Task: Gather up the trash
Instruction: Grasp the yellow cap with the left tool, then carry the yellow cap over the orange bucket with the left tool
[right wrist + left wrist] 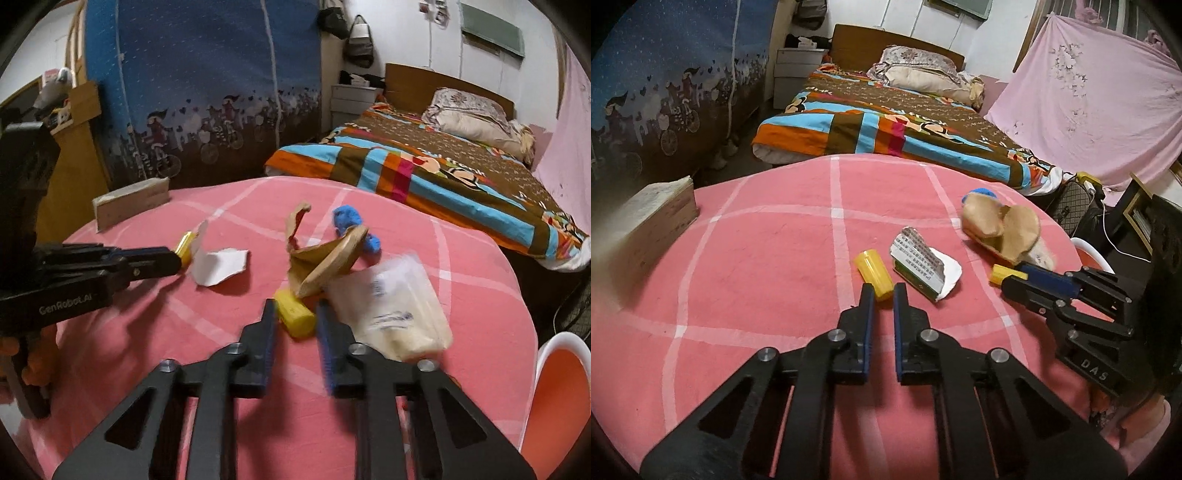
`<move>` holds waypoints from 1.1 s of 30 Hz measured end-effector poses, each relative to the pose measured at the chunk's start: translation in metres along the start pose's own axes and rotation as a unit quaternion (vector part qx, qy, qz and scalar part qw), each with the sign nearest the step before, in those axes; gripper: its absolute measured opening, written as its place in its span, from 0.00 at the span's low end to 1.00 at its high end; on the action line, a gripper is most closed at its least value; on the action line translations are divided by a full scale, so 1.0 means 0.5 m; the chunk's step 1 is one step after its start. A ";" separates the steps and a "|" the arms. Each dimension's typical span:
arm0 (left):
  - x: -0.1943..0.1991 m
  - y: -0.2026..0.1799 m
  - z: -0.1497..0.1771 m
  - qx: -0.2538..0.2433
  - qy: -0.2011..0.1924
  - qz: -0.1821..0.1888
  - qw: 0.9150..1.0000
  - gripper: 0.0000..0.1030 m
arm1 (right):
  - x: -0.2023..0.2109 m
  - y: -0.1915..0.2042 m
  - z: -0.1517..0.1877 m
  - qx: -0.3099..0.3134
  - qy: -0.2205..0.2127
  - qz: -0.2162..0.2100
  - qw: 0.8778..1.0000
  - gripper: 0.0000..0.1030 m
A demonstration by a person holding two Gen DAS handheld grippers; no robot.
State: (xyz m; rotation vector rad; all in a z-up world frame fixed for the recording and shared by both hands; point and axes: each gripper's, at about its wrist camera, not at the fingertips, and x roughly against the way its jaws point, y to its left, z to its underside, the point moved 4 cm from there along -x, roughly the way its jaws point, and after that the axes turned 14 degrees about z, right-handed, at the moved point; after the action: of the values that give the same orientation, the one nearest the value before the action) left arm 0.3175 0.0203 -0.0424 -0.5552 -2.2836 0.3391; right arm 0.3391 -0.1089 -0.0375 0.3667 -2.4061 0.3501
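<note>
On the pink checked bench cover [757, 258], nearest each camera, both tools are closing a grip. The left tool [883, 291] pinches a small yellow plastic cylinder [873, 273] by its near end, at twelve o'clock from its tips. The right tool [293, 312] likewise has its pads against a second yellow plastic cylinder [295, 315], though that view is blurred and the contact on its right pad is less sure. Just past the left tool, at one o'clock, lies a torn white printed carton scrap [923, 264]. Beyond the right tool, from twelve to two o'clock, sit a crumpled brown paper piece [325, 258], a clear plastic bag [395, 310] and a blue fuzzy lump [351, 225]. A cardboard box [129, 205] stands at ten o'clock, far back, perhaps the bin. The pickup step is in hand; next, I judge, both cylinders must be lifted clear and carried to a container without slipping.
</note>
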 end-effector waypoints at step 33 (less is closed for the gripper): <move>-0.034 0.022 -0.017 0.048 0.005 -0.046 0.998 0.00 | 0.023 -0.015 0.006 -0.026 -0.020 -0.014 0.999 0.15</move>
State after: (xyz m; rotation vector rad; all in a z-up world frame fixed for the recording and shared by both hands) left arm 0.3376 0.0225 -0.0513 -0.4011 -2.2624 0.3969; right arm 0.3314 -0.1188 -0.0308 0.3881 -2.4421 0.2692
